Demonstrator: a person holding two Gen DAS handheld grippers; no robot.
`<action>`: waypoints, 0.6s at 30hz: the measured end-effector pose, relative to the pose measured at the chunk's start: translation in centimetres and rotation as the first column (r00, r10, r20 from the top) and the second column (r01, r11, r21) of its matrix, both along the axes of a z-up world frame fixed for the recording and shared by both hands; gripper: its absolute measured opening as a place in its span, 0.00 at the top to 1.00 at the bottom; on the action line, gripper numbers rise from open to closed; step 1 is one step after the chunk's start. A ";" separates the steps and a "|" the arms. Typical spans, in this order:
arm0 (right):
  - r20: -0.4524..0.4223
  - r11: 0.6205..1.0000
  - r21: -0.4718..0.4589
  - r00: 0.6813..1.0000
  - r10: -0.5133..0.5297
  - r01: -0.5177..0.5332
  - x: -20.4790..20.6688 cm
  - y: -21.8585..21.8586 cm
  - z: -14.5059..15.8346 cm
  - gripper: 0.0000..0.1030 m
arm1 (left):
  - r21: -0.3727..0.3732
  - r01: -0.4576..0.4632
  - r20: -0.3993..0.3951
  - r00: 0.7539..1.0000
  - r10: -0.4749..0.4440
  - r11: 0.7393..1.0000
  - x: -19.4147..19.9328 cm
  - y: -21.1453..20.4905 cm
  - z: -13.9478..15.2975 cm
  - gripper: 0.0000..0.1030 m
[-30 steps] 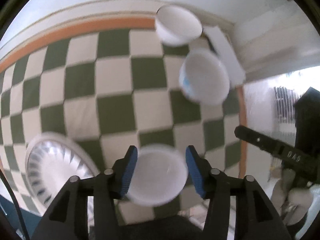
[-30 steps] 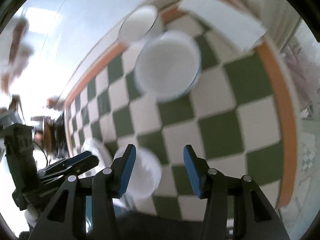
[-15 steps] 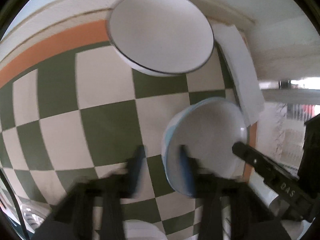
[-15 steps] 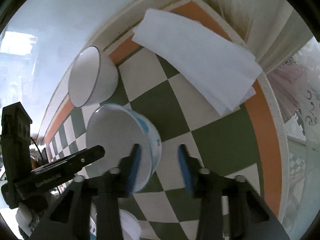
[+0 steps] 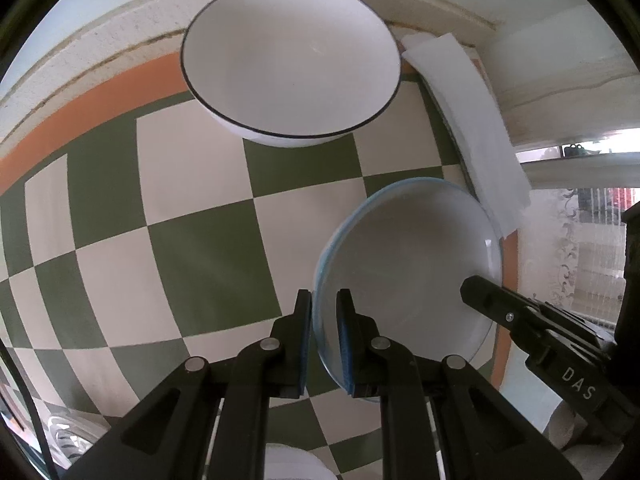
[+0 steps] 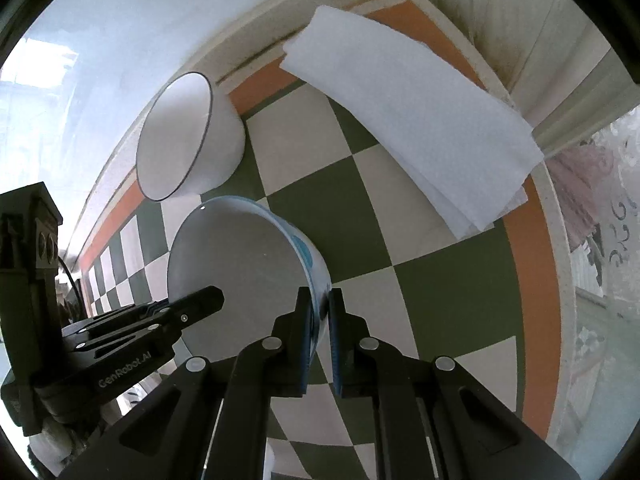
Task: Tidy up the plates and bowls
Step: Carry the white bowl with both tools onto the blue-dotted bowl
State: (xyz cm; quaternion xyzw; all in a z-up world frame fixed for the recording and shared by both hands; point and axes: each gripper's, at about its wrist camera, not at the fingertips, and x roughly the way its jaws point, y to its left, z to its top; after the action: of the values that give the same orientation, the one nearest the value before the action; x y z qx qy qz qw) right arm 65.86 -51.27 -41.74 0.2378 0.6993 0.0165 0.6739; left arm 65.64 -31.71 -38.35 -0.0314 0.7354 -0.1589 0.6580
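A white bowl with a light-blue rim stands on the green-and-cream checked cloth. My left gripper is shut on its near-left rim. My right gripper is shut on the opposite rim of the same bowl, one pad inside and one outside. Each gripper shows in the other's view, the right one at the bowl's right side and the left one at its left. A larger white bowl with a thin dark rim stands behind it near the wall; it also shows in the right wrist view.
A folded white napkin lies at the table's far right corner, also in the left wrist view. A ribbed plate edge and a small white dish sit near the bottom. The wall runs along the far edge.
Both grippers moved forward from the small dish to the blue-rimmed bowl and closed on its rim from opposite sides. The bowls now fill much more of both views.
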 end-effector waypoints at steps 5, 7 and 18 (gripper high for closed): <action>0.032 1.000 -0.002 0.999 0.014 -0.014 -0.5 0.8 2.2 0.91 | -0.005 0.010 0.044 0.999 -0.010 1.000 -0.9 0.7 2.8 0.90; 0.046 1.000 -0.001 0.999 0.020 -0.020 -1.0 1.1 3.4 0.91 | -0.011 0.009 0.054 0.998 -0.009 1.000 -1.3 1.3 4.0 0.90; 0.124 0.996 0.019 0.989 0.086 -0.089 -6.5 4.5 9.8 0.91 | -0.039 -0.009 0.142 0.990 0.015 0.999 -6.5 6.1 10.6 0.90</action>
State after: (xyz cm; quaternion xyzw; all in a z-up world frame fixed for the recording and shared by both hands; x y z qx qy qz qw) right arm 59.39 -46.78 -31.91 0.2136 0.6661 0.0691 0.7113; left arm 59.10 -25.63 -27.76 -0.0372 0.6833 -0.1709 0.7089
